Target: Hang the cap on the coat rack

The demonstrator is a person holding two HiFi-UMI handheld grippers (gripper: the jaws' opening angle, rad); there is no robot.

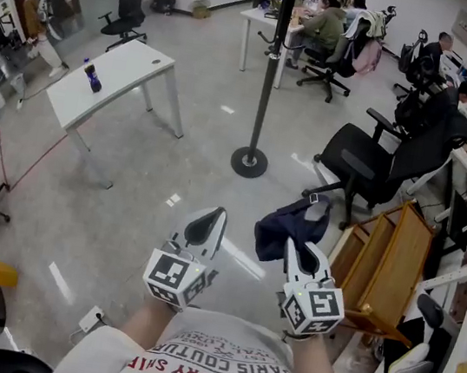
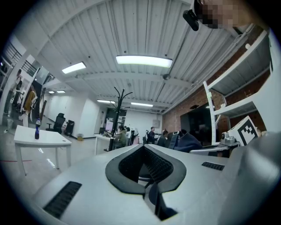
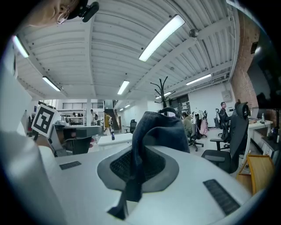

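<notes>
The scene is lit brightly by ceiling strip lights [image 2: 143,61]; glare is thrown onto the glossy floor [image 1: 174,201]. Gripper views are fisheye-bent, with corners blacked out.

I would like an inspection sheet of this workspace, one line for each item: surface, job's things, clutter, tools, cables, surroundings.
Surface: pale, glossy floor.
Job's things: dark blue cap held in front of the person; black coat rack stands farther on, apart from the cap.
Clutter: bottle on white table; orange cup on the floor; wooden frame at the right.
Tools: right tool shut on the cap; left tool shut, nothing in it.
Cables: thin red line across the floor at the left.
Surroundings: black office chair; people seated behind the coat rack.
</notes>
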